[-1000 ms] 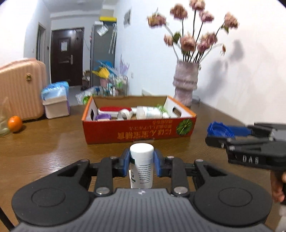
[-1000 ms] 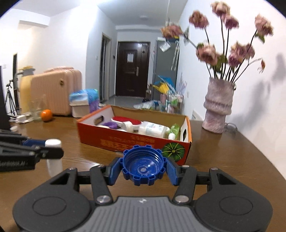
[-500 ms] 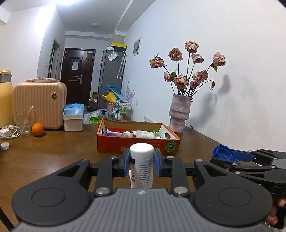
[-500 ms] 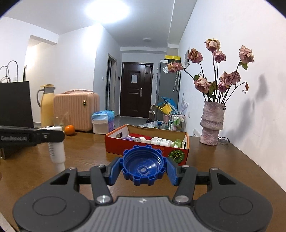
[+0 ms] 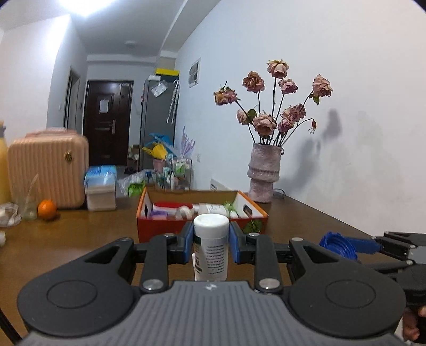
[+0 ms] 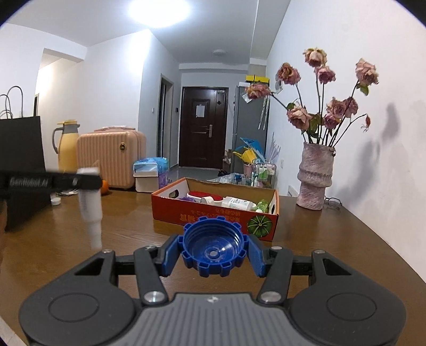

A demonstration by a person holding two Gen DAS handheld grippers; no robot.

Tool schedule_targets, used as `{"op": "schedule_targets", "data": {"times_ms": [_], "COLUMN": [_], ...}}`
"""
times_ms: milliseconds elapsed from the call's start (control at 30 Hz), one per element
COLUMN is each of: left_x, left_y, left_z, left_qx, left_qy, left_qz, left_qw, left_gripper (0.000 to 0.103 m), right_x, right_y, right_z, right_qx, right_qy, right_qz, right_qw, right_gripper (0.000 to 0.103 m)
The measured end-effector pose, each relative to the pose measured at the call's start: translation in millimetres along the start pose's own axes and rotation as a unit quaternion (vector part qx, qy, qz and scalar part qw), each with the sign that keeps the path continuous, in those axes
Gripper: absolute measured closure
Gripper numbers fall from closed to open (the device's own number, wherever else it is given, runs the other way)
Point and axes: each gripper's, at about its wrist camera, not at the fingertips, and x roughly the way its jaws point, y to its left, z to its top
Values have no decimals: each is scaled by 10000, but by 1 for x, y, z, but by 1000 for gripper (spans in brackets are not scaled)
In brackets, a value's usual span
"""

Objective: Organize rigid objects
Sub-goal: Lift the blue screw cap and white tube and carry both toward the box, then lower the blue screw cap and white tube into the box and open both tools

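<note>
Both grippers have risen and drawn back: the box (image 5: 201, 219) now sits smaller at frame centre, and the ceiling light (image 6: 158, 12) has entered the upper frame.

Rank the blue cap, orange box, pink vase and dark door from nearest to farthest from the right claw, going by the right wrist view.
1. Blue cap: gripped in the right claw.
2. Orange box: just ahead on the table.
3. Pink vase: farther back, right, by the wall.
4. Dark door: far down the hallway.

Bright ceiling glare — fisheye-warped edges
</note>
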Motion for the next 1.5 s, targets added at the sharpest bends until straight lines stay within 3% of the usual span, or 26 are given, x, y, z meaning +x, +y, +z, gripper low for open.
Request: {"op": "schedule_targets", "data": {"times_ms": [333,533,800,1000,1100,1167,1300,1500], "left_x": [128,230,338,380,392,393,386,373], "left_y": [5,16,17,15,16,18,26,28], "left_z": [71,91,61,39,35,36,42,56], "left_qx": [588,351,646,990,945,882,650,710], "left_qy": [-204,320,1106,1496,1511,1461,1439,1375], "left_qz": [-54,-379,-452,-559,-475,-549,-806,-680], "left_qw": [9980,9982,9907,9822,9828,9838,9842,9856], "left_gripper": [75,75,75,73,68,58,49,42], "right_x": [106,195,314,362,374,376,374,360], "right_y": [-47,-74,-82,-83,-85,-86,-96,-110], "right_z": [58,89,83,74,72,71,76,87], "right_qx": [-98,203,-124,-209,-214,-256,-126,116], "right_qy": [211,567,1435,1794,1843,1797,1701,1615], "right_qz": [135,394,531,603,657,586,451,279], "right_qw": [9996,9974,9882,9817,9804,9816,9843,9864], "right_gripper": [50,50,50,49,47,35,35,35]}}
